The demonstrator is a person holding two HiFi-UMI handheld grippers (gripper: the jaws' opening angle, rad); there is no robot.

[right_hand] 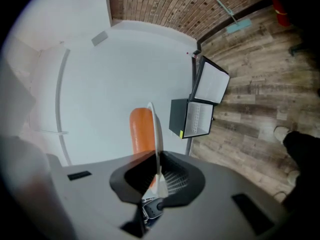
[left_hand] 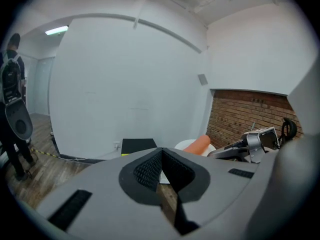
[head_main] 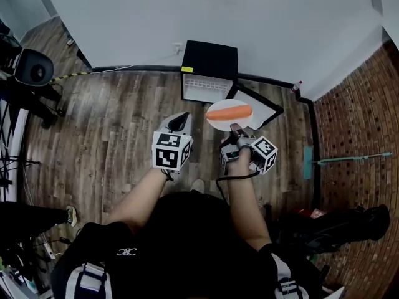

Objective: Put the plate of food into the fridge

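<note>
A white plate (head_main: 227,114) carries one long orange piece of food (head_main: 229,111). My right gripper (head_main: 235,129) is shut on the plate's near rim. In the right gripper view the plate (right_hand: 155,129) shows edge-on between the pads, with the orange food (right_hand: 141,129) to its left. Beyond the plate, a small black fridge (head_main: 209,73) stands on the floor against the white wall, and its door (head_main: 260,108) is swung open to the right. My left gripper (head_main: 181,119) hovers just left of the plate, shut with nothing in it (left_hand: 160,165). The fridge's white inside (right_hand: 196,119) faces me.
A wood floor runs to the white wall. A brick wall (head_main: 355,104) closes the right side, with a mop (head_main: 346,160) lying by it. A speaker on a stand (head_main: 32,67) and a person (left_hand: 11,89) are at the left. A black cable runs along the wall's foot.
</note>
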